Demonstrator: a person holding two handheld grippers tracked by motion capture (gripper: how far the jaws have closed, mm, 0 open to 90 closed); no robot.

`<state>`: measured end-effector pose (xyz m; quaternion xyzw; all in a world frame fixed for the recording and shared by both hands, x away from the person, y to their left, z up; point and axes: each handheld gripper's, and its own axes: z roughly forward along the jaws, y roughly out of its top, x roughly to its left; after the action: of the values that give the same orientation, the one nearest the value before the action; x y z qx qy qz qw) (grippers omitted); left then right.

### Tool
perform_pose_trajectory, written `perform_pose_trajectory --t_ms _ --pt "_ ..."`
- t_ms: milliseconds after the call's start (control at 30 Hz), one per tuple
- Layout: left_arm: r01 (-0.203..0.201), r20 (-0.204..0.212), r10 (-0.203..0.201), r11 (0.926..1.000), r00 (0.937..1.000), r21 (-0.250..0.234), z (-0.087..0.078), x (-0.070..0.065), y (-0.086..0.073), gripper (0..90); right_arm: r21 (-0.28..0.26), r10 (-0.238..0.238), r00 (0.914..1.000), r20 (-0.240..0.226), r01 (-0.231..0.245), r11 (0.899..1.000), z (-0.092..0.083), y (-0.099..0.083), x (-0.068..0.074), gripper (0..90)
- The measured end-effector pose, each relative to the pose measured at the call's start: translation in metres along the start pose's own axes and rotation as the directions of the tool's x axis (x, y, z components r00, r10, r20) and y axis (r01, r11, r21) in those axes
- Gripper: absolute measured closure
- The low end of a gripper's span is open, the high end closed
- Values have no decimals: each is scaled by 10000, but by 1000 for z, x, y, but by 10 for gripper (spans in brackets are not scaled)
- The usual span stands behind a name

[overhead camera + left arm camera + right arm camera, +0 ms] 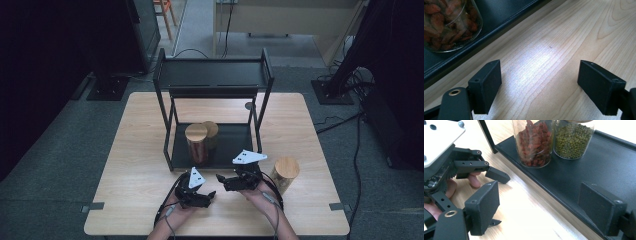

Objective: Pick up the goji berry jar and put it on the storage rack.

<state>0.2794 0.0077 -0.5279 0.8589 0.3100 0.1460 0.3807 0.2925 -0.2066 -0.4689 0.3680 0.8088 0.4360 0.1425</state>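
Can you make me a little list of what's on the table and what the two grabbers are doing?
table: light wood table
rack: black two-level rack
on its bottom shelf: jar of red dried fruit, jar of green beans, side by side
off the rack: third jar on the table
left gripper: open, empty
right gripper: open, empty

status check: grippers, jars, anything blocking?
Left gripper and right gripper open, empty, low over table. Red-filled jar and green-bean jar on rack's lower shelf. Third jar beside right gripper. Path clear.
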Motion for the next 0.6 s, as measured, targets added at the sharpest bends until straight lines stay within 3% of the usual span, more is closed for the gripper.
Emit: perform_pose_trajectory --t_ms 600 --pt "0 -1 0 10000 10000 -1 0 0 0 198 204 109 9999 37 -110 9997 -15 3 2 175"
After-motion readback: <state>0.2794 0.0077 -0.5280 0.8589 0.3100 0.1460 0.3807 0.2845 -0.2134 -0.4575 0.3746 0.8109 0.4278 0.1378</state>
